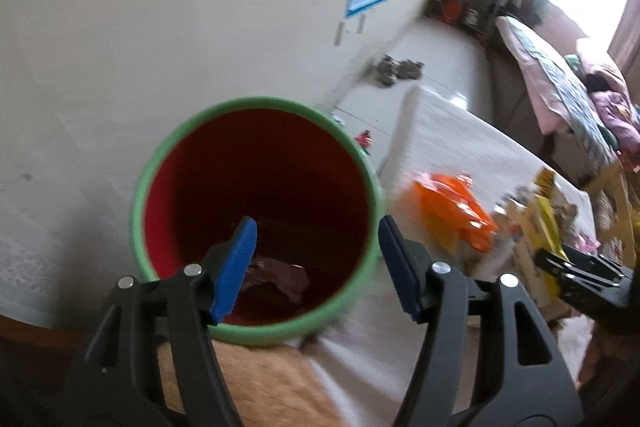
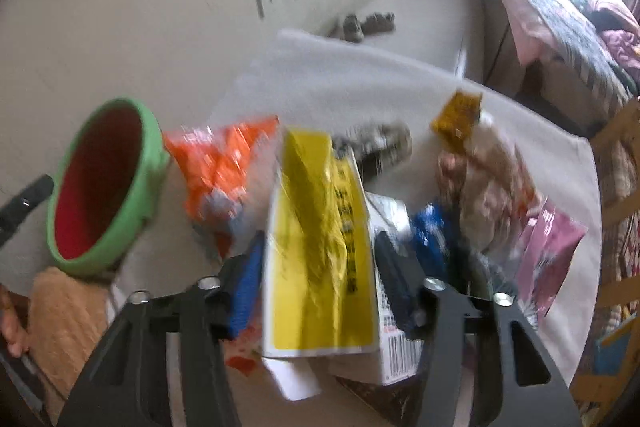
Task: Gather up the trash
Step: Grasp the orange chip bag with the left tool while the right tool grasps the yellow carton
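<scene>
Yellow wrapper (image 2: 320,239) sits near on the counter (image 2: 360,87) between the right claw (image 2: 320,283) pads, apart, not pressing. Light, crinkly, slippery film; pinch the flat middle. Bin (image 2: 100,183) left.

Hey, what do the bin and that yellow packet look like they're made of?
Bin: probably smooth moulded plastic, judging by its even green rim and uniform red inside. Yellow packet: thin glossy plastic film, judging by its wrinkles and sheen, though blur leaves it uncertain.
</scene>
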